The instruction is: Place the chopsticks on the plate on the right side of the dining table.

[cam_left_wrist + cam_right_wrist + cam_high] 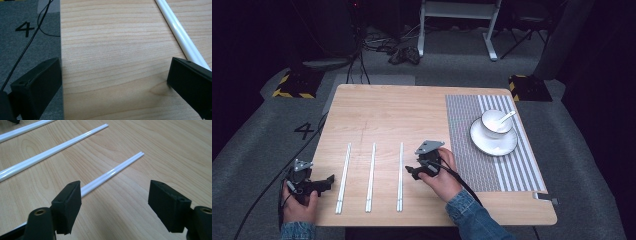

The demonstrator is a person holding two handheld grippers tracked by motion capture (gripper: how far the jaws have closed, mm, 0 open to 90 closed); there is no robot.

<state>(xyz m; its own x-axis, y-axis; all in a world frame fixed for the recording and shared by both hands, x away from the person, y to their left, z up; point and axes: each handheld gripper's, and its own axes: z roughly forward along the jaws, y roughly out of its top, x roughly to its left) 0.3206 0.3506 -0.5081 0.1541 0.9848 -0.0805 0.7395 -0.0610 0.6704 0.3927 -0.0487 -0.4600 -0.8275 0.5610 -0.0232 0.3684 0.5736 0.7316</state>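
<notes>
Chopsticks (112, 171) lie betw. right tool's (115, 205) wide-apart jaws, untouched.

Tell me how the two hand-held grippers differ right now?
The left gripper sits at the table's near left corner, beside the leftmost pair of white chopsticks; the right gripper sits mid-table, beside the rightmost pair of white chopsticks. In its own view, the left gripper straddles the table edge; the right gripper has a chopstick pair passing behind one of its fingers. Both are black, open, holding nothing.
</notes>
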